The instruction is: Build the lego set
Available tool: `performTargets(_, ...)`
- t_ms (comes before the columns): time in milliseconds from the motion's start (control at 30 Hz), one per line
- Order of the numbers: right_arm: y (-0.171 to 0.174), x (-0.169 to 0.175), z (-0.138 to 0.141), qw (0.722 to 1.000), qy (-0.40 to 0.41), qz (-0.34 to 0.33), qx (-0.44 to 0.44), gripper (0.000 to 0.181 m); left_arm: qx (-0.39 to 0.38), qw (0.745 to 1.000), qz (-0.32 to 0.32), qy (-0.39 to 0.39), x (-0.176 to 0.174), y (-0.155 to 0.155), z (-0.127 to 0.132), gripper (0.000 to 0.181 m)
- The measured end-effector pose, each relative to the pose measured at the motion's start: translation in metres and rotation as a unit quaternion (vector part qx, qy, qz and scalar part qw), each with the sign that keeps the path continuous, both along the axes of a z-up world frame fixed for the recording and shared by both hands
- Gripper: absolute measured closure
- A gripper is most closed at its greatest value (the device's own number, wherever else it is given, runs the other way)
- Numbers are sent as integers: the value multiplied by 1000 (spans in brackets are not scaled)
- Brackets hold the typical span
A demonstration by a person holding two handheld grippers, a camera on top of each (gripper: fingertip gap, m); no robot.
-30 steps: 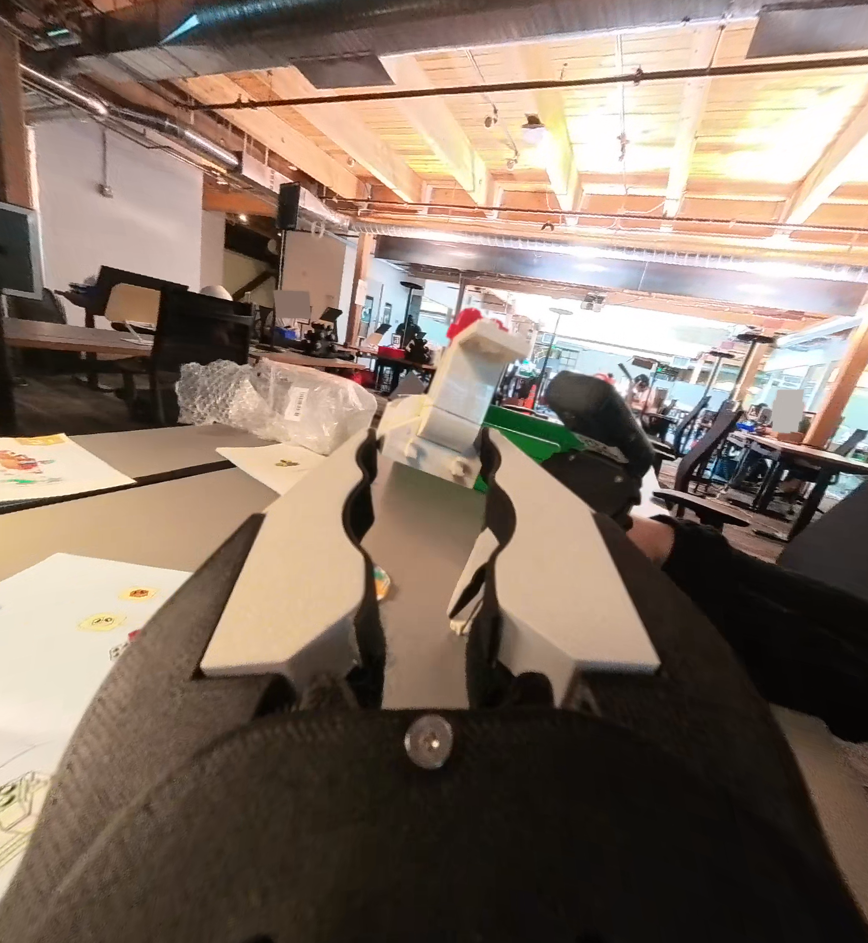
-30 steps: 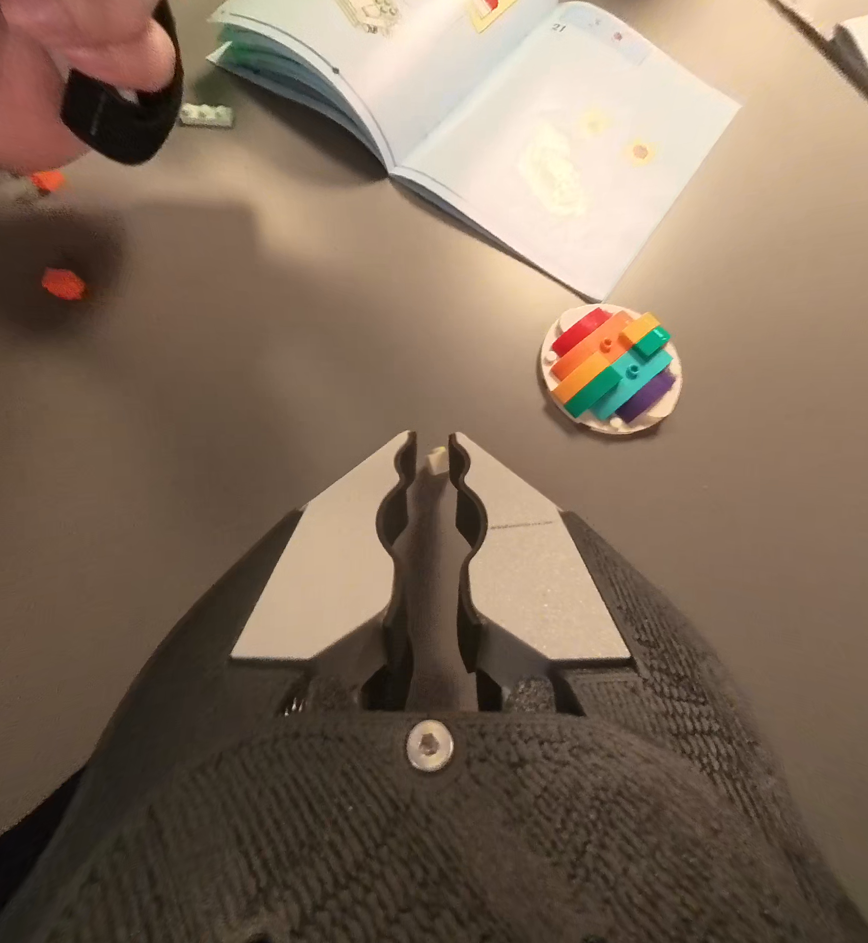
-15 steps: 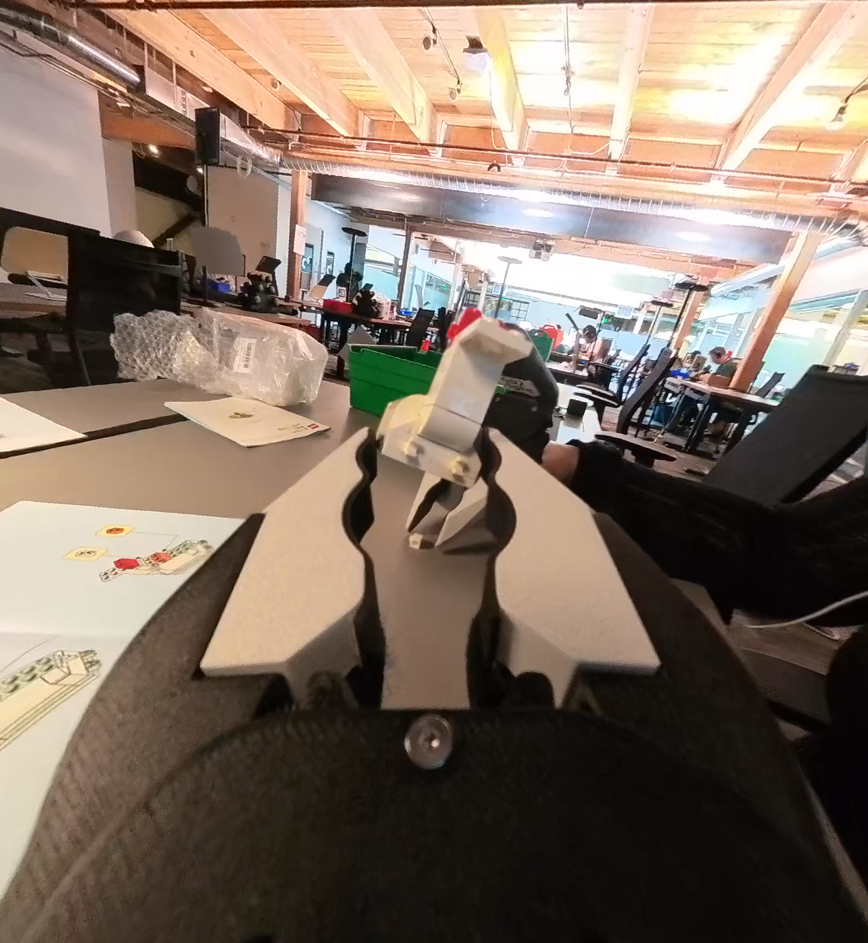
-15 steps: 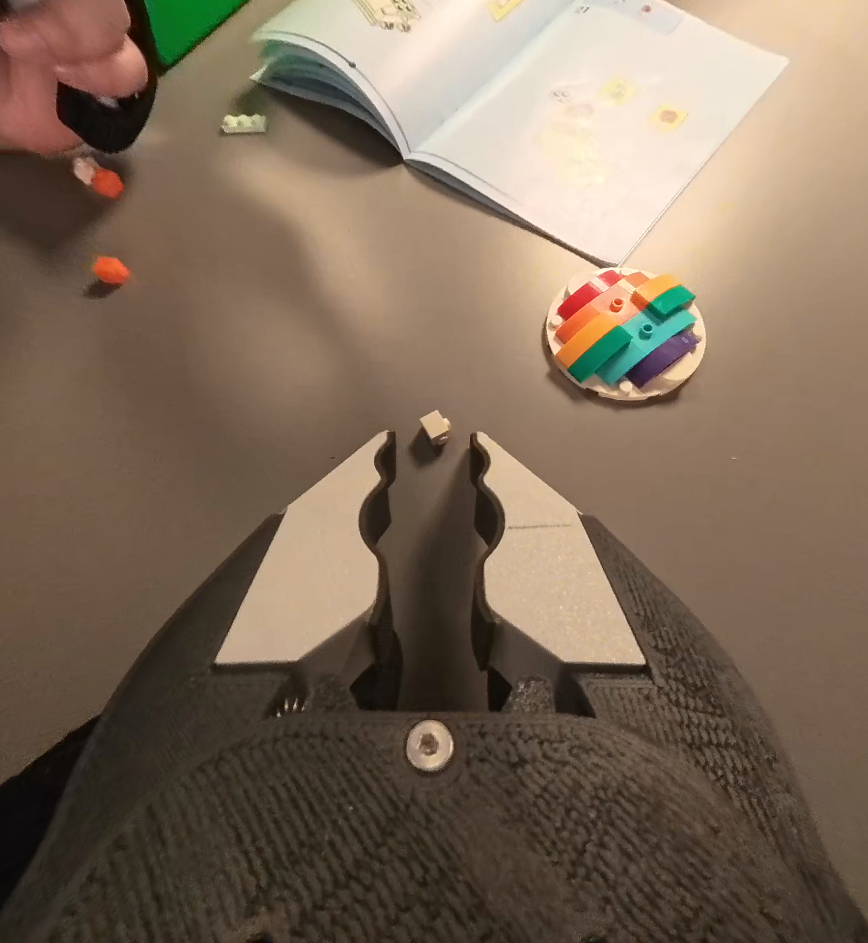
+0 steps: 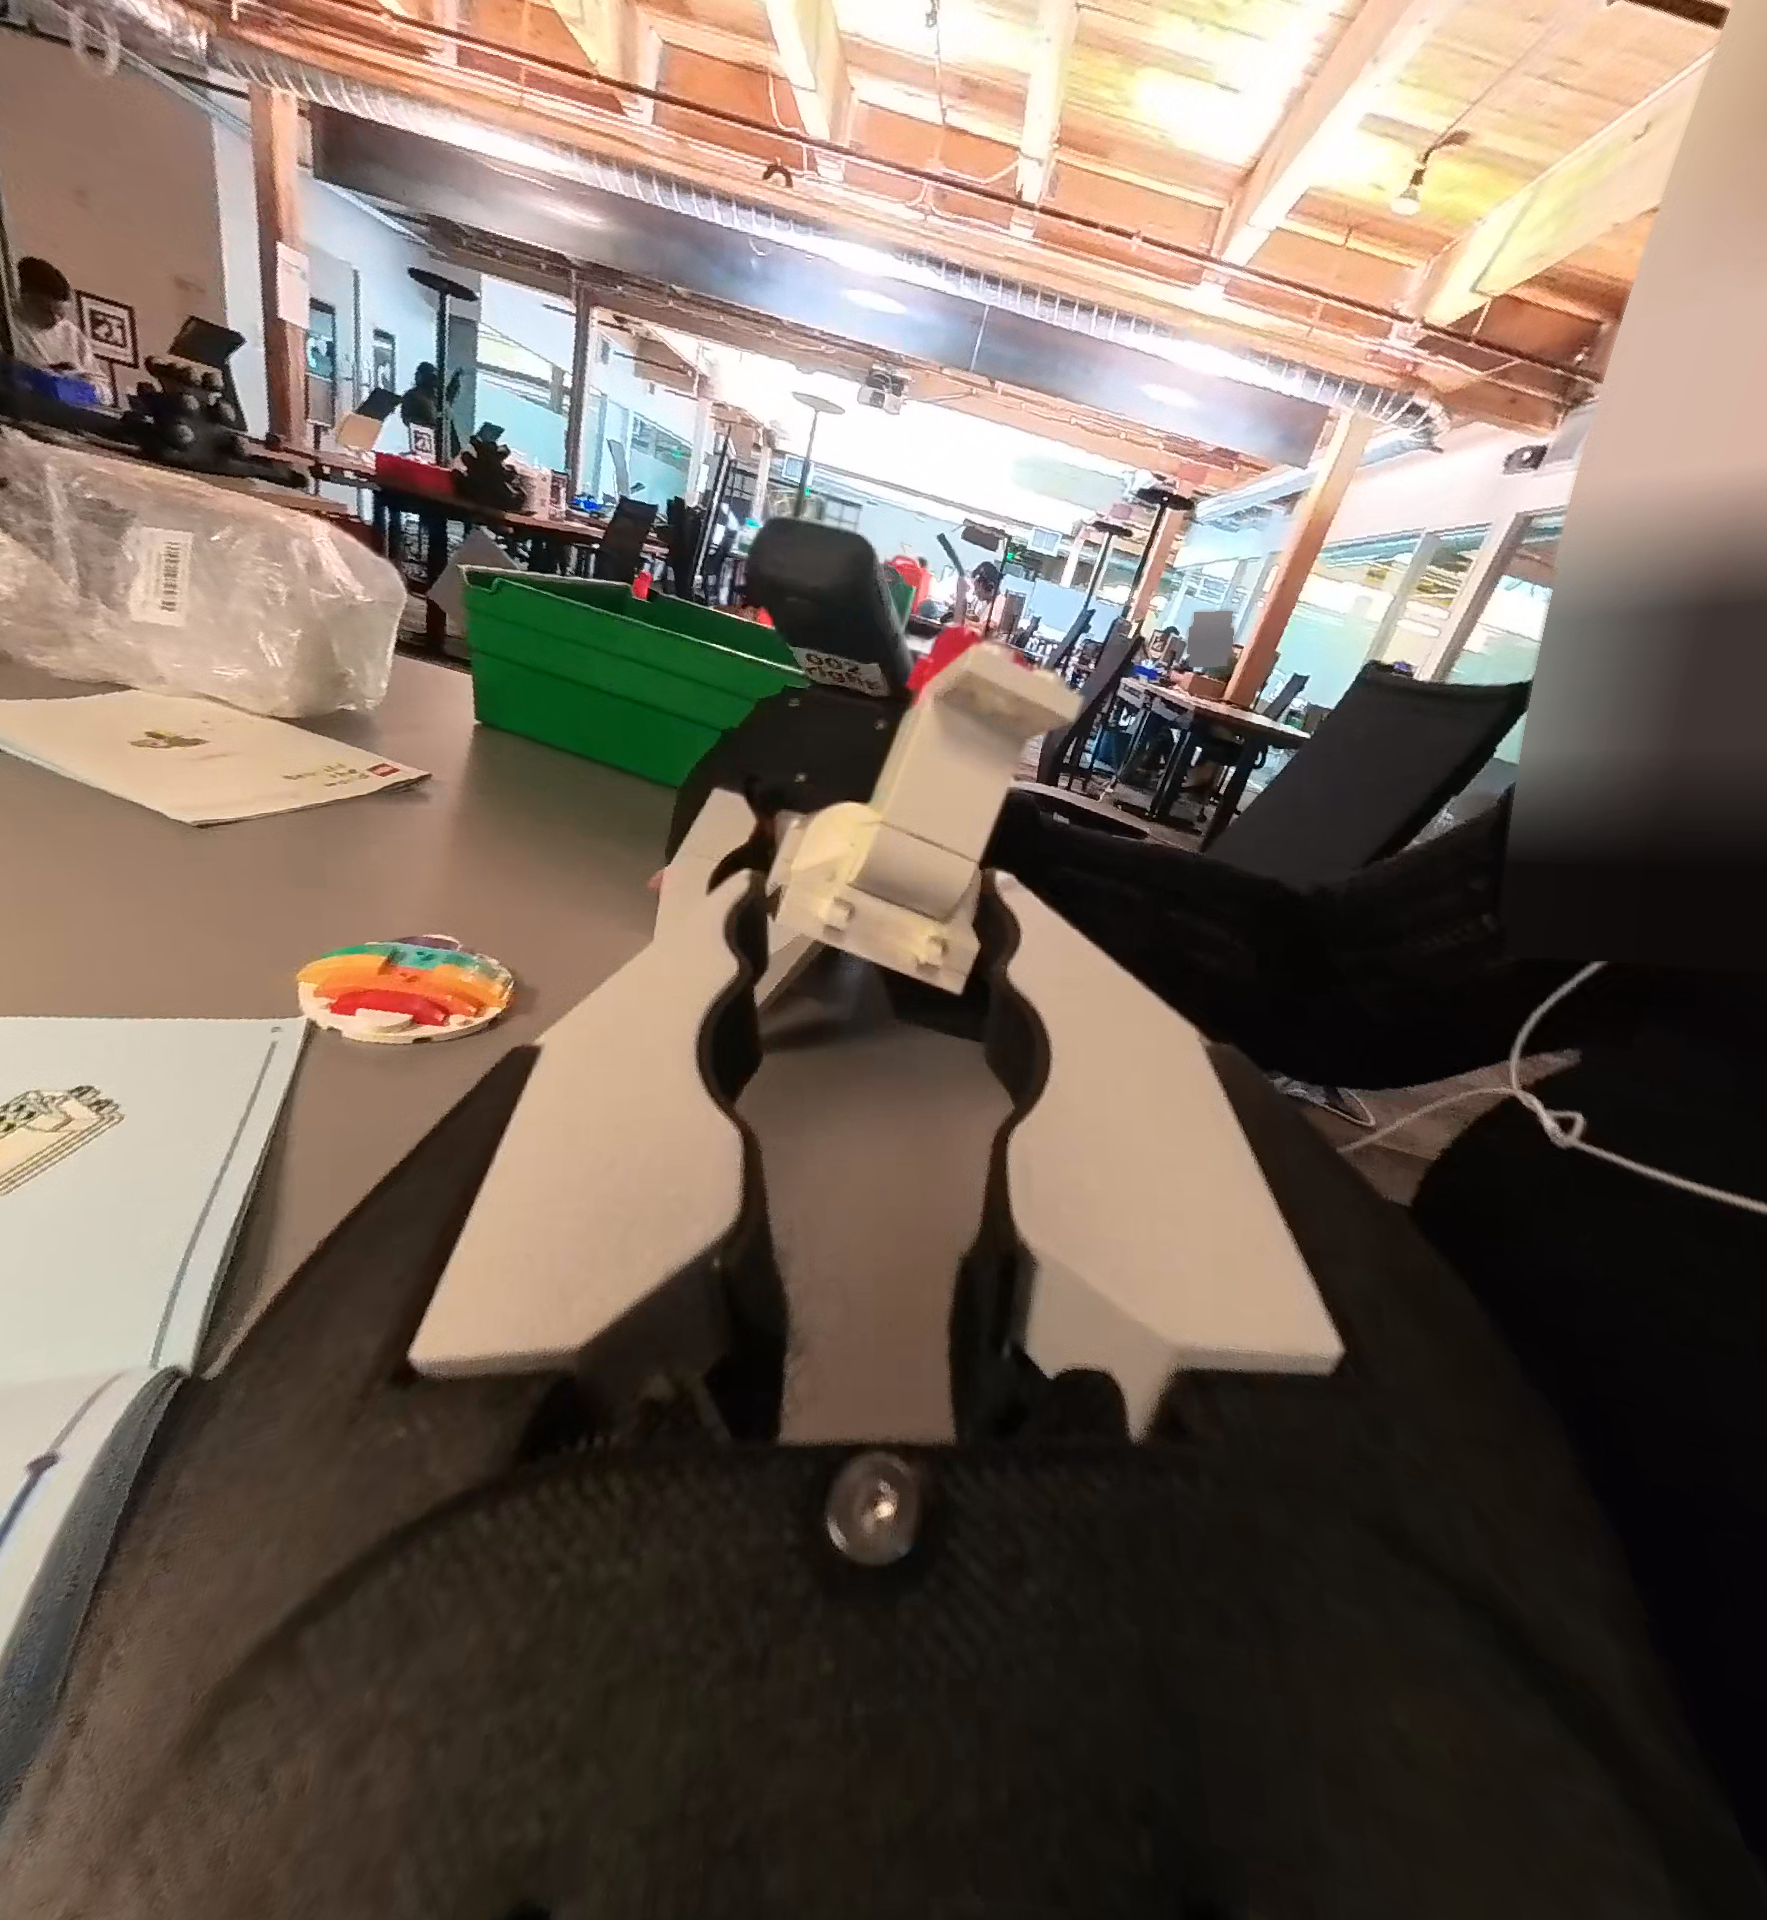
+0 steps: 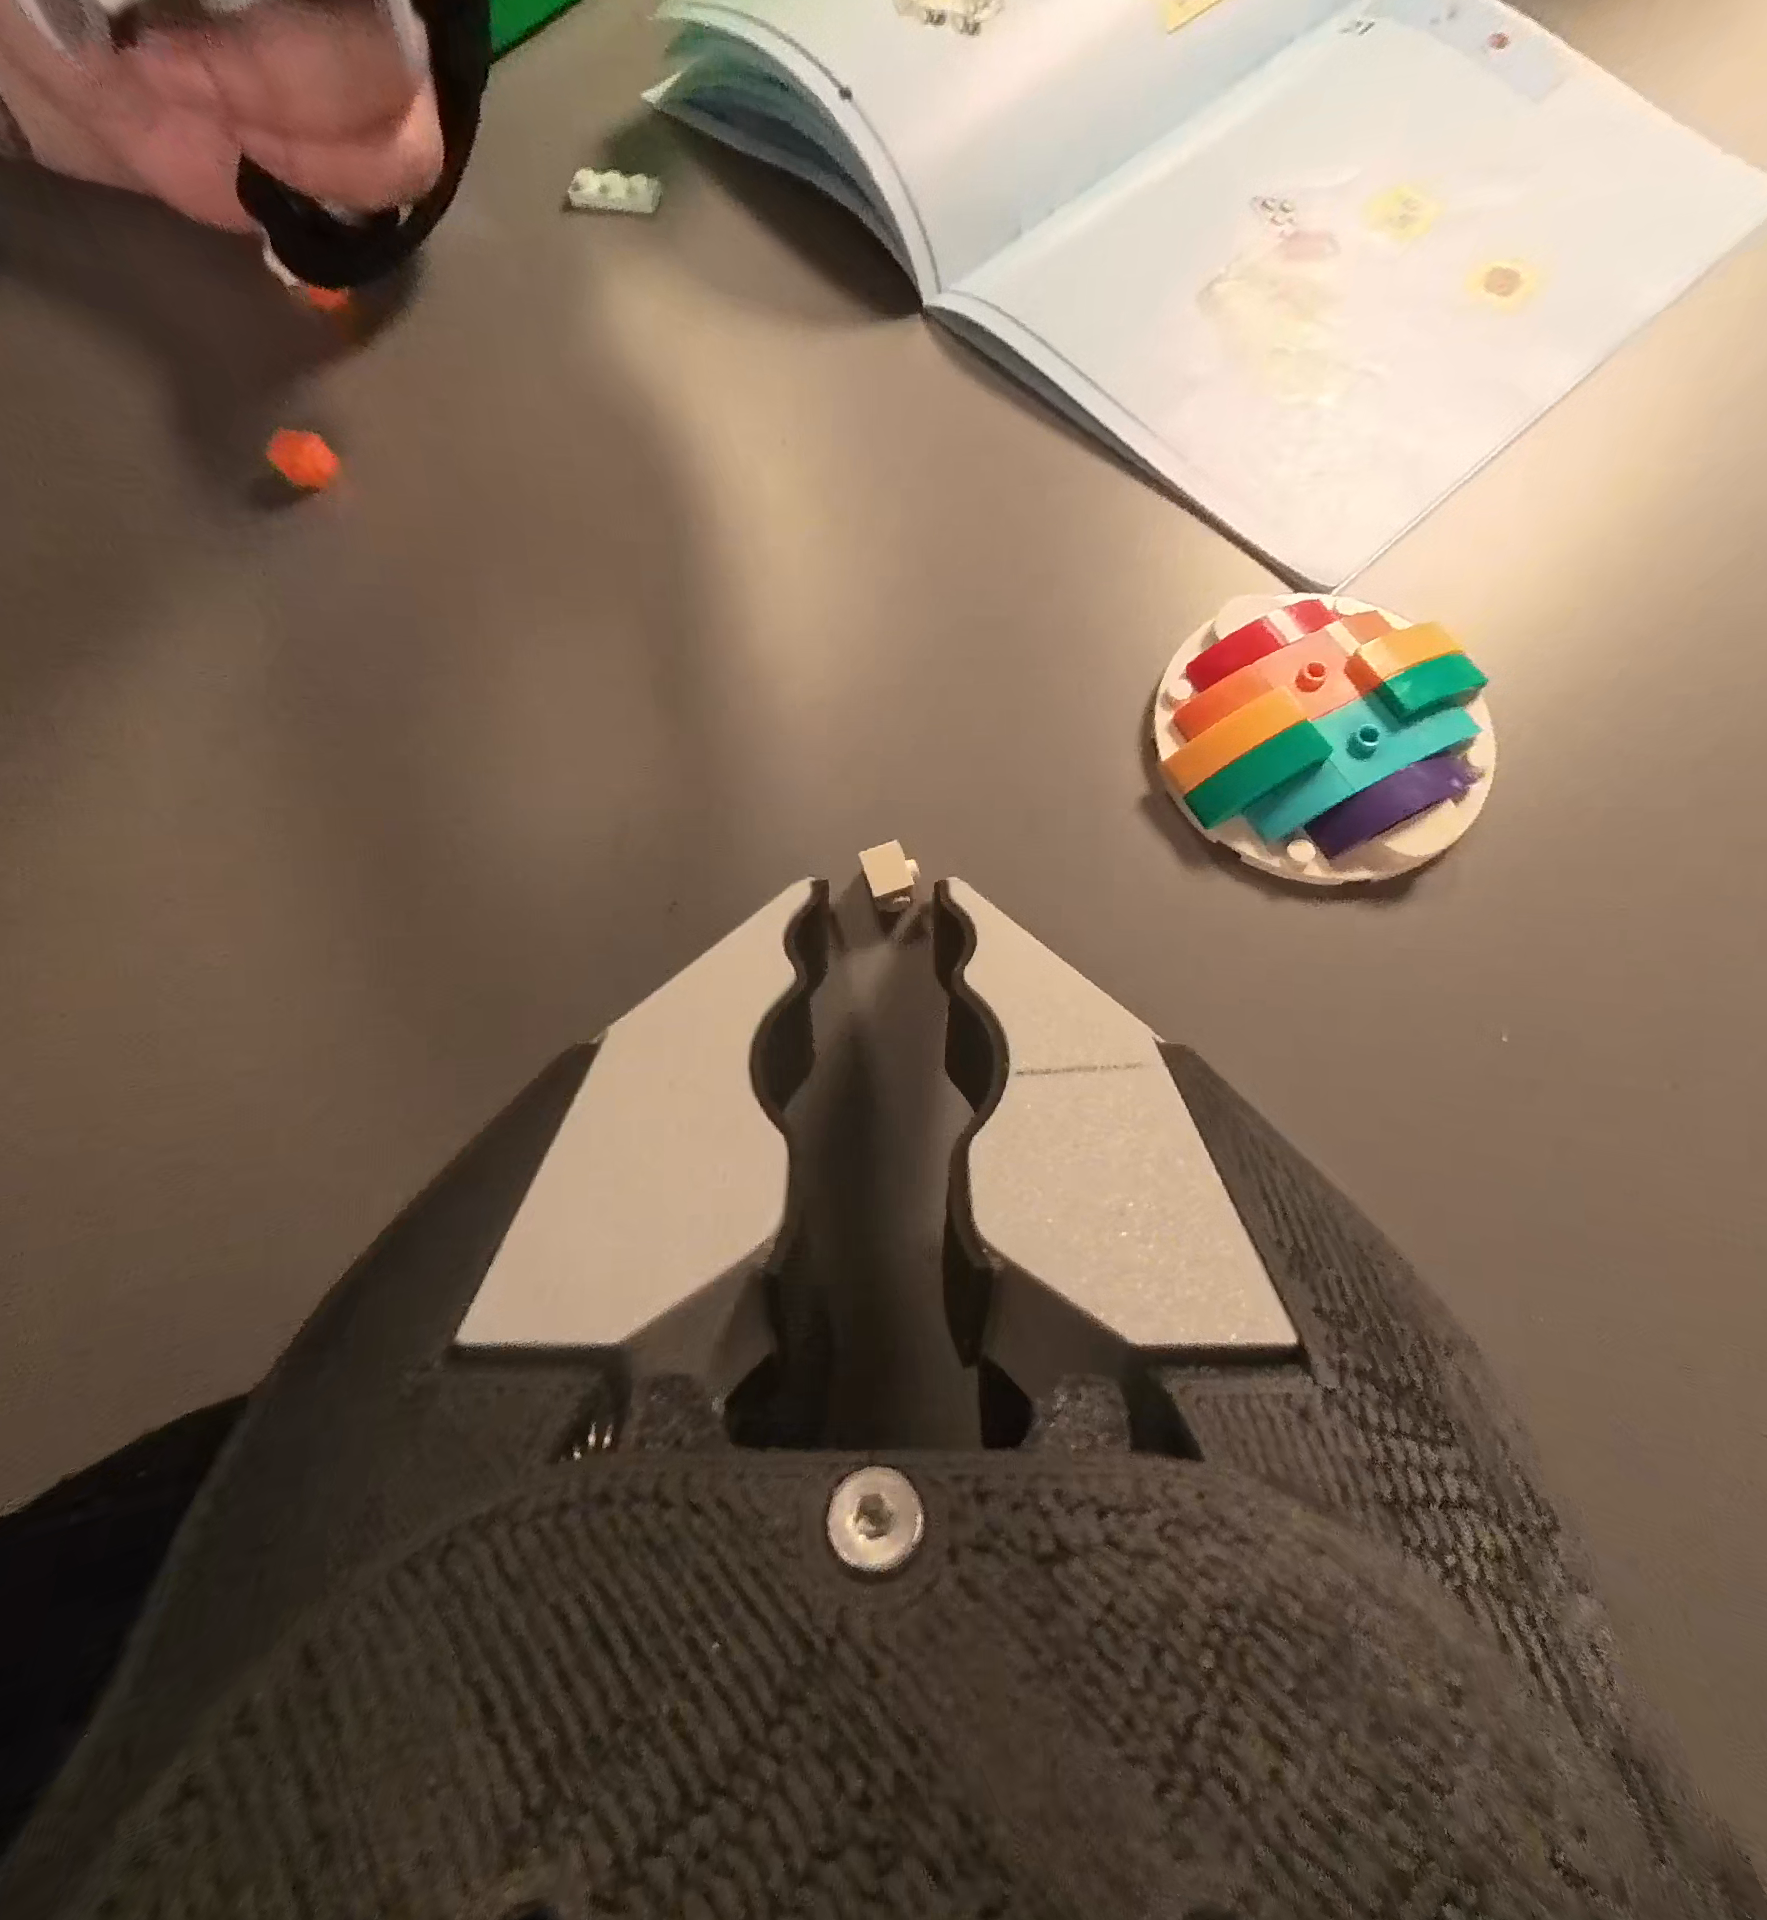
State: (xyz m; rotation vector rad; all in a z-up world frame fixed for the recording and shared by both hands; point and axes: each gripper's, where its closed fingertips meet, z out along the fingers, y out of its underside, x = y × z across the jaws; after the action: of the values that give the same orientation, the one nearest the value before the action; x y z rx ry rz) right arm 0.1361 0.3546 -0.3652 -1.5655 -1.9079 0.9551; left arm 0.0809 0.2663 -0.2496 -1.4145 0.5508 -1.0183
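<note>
My left gripper (image 5: 863, 904) is shut on a white lego assembly (image 5: 920, 821), which sticks up from the fingertips above the grey table. My right gripper (image 6: 881, 916) is open and low over the table. A small tan one-stud brick (image 6: 884, 871) lies on the table just past its fingertips, not held. A round white plate with rainbow-coloured curved bricks (image 6: 1326, 738) lies to the right of it and also shows in the left wrist view (image 5: 406, 982). The right gripper's black body (image 5: 827, 613) shows behind the white assembly.
An open instruction booklet (image 6: 1274, 239) lies at the back right. An orange piece (image 6: 302, 457) and a pale green plate (image 6: 614, 190) lie at the left. A hand (image 6: 235, 104) hovers at the top left. A green bin (image 5: 609, 675) and a plastic bag (image 5: 152, 582) stand farther off. Tip to tip, the grippers are about 15 cm apart. Between my left fingertips and the orange piece (image 6: 302, 457) there is roughly 12 cm.
My right gripper has opened and let the small tan brick down onto the table. My left gripper has swung round with the white assembly, bringing the rainbow plate into its view.
</note>
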Motion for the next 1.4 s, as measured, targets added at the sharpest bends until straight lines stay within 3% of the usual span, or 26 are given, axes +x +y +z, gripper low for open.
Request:
performTargets(400,0,-3,3,999,13,17,39,173,32,999,-10,21,10,-10,2,143)
performTargets(467,-9,-9,28,999,33,12,25,174,42,999,2,29,10,-9,2,142)
performTargets(567,-41,-23,92,995,46,49,74,174,59,997,21,45,12,-10,4,142)
performTargets(667,-71,-32,134,989,-33,89,112,174,49,999,10,15,15,-14,8,142)
performTargets(733,-84,-36,145,982,-104,110,114,174,37,999,-11,-9,18,-18,9,142)
performTargets(833,-98,-39,145,965,-202,134,99,173,36,998,-37,-26,20,-22,13,142)
performTargets(1033,-113,-50,142,952,-259,136,86,173,22,996,-65,-59,17,-25,17,142)
performTargets(1400,-119,-54,144,958,-245,126,79,173,15,994,-92,-60,23,-30,15,142)
